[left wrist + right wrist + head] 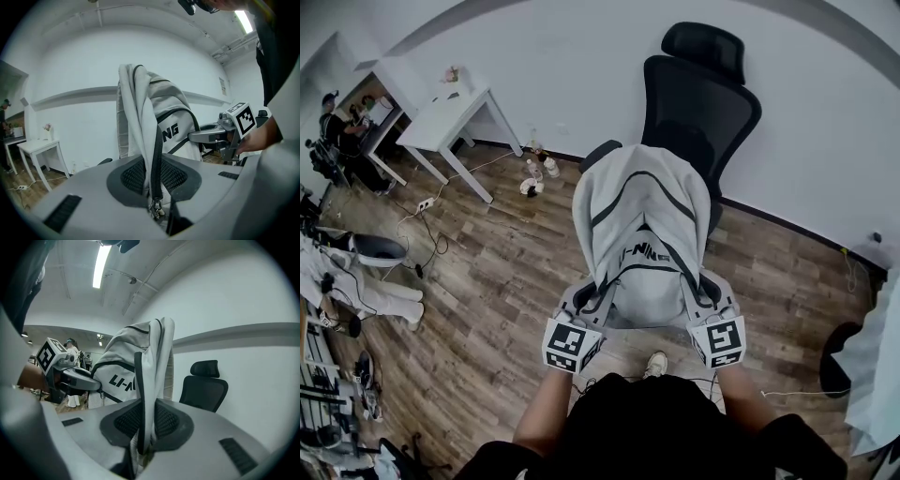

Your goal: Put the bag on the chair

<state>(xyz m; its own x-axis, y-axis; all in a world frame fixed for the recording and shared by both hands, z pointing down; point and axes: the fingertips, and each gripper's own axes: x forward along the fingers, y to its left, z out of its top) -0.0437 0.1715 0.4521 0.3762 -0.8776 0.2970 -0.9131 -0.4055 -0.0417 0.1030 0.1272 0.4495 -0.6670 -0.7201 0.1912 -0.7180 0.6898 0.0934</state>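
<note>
Both grippers are clamped on the grey-and-white bag [642, 234], one at each near corner. The left gripper [157, 190] has its jaws drawn nearly together on a fold of pale fabric with a black-edged strip and a zip pull hanging in the narrow gap. The right gripper [140, 437] pinches a similar black-trimmed fold, its jaws just as close. The bag stretches away from the person between the two grippers, over the seat of the black chair [703, 103] and in front of its backrest. Whether it rests on the seat cannot be told. A white desk [441, 120] stands well apart on the wooden floor [487, 281].
</note>
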